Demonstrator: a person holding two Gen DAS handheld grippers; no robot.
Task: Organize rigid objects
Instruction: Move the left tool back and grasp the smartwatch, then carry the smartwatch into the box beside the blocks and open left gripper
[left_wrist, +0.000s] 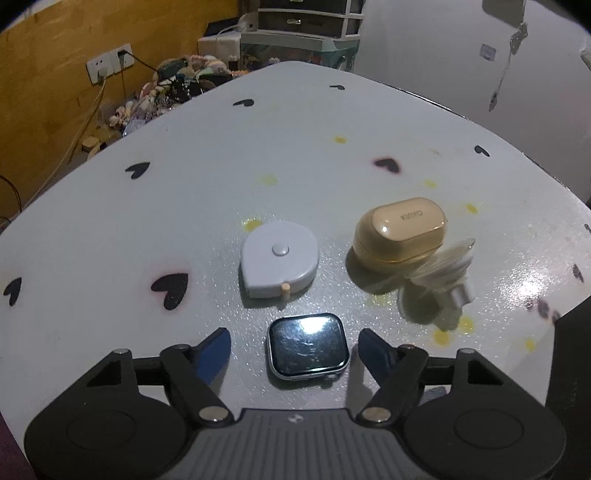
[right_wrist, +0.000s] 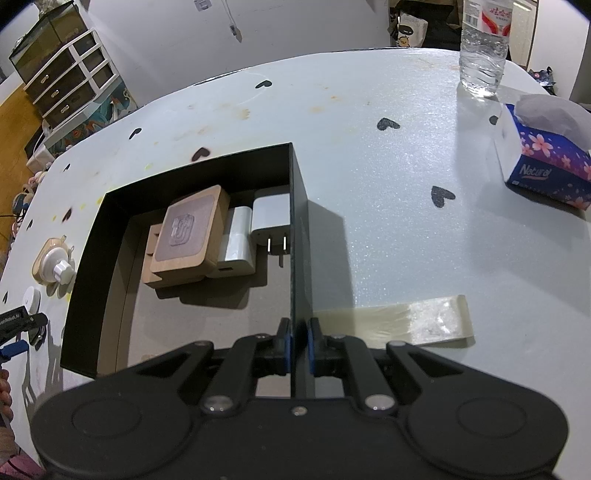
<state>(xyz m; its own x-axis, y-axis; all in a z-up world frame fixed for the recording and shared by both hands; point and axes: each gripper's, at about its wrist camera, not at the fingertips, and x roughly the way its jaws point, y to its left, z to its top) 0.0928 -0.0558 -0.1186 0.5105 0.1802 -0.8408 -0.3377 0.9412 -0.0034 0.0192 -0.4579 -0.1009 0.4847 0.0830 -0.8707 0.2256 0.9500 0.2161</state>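
— Left side, what do you have?
— My left gripper (left_wrist: 294, 349) hangs spread wide around the smartwatch (left_wrist: 308, 347), not touching it, near the table (left_wrist: 184, 206) edge. Beyond sit the tape measure (left_wrist: 279, 259), then the yellow earbud case (left_wrist: 399, 230).
— And right?
— My right gripper (right_wrist: 299, 341) is pinched on the black box (right_wrist: 300, 236) wall; wooden block (right_wrist: 187, 234) and chargers (right_wrist: 271, 216) lie inside.
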